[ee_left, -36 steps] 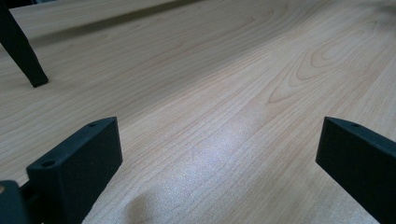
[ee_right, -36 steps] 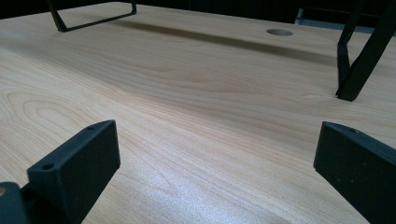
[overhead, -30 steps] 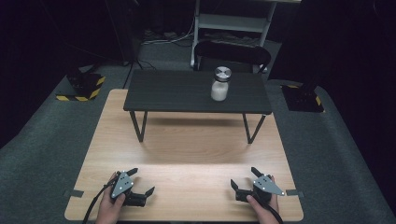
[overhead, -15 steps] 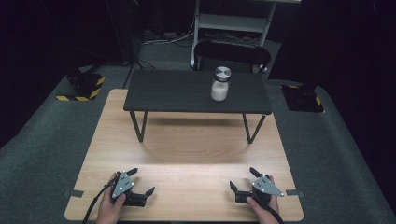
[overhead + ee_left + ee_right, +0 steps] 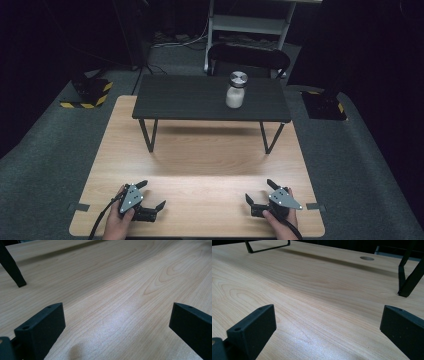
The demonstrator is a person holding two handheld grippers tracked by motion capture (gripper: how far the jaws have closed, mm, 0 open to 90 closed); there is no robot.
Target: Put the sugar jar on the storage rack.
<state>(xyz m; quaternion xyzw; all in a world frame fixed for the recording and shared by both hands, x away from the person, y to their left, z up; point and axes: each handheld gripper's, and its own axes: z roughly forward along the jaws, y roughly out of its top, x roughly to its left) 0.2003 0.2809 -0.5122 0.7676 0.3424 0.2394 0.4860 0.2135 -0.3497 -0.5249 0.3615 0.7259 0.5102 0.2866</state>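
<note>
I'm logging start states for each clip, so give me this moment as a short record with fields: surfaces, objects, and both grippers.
surface: light wooden table
raised surface: small black table standing on the far half of the wooden table
object: jar with a silver lid and white contents, upright on the black table, right of its middle
left gripper: open, empty, resting at the near edge of the wooden table
right gripper: open, empty, resting at the near edge of the wooden table
contact with jar: none; both grippers are far from it
</note>
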